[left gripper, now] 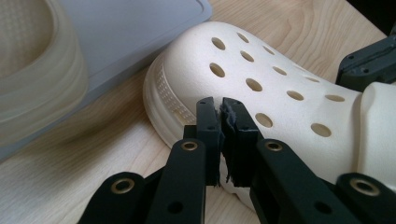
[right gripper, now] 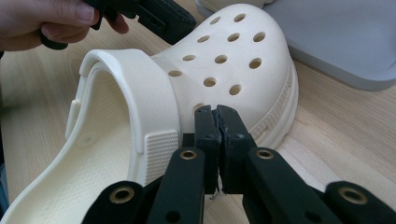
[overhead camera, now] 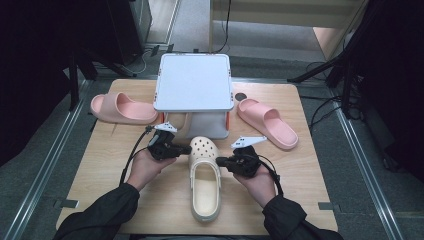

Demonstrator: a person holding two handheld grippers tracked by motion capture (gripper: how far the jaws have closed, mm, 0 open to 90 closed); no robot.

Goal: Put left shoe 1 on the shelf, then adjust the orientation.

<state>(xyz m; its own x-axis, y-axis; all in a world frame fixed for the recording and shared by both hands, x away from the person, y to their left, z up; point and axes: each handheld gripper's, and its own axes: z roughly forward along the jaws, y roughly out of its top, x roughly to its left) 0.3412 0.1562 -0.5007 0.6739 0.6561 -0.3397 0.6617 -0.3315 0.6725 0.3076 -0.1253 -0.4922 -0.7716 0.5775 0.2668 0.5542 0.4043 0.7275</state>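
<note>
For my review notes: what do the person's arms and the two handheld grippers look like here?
Both arms wear dark long sleeves. The left gripper and right gripper are black, each topped by a grey three-cornered plate and trailing a black cable. Their jaws are black bars with brass-coloured rivets and worn, ragged pads.

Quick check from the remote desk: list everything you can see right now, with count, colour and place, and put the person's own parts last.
clog: 1, cream, holes over the toe, centre of the table, toe toward the stand, between the two grippers.
slides: 2, pink, one at the far left, the other at the far right.
stand: 1, white-grey, flat top, at the far middle of the table.
second clog: 1, cream, partly seen beside the stand.
table: 1, light wood.
left gripper: 1, black, jaws shut, against the clog's left side.
right gripper: 1, black, jaws shut, at the clog's right side.
hands: 2, dark sleeves, near edge.
</note>
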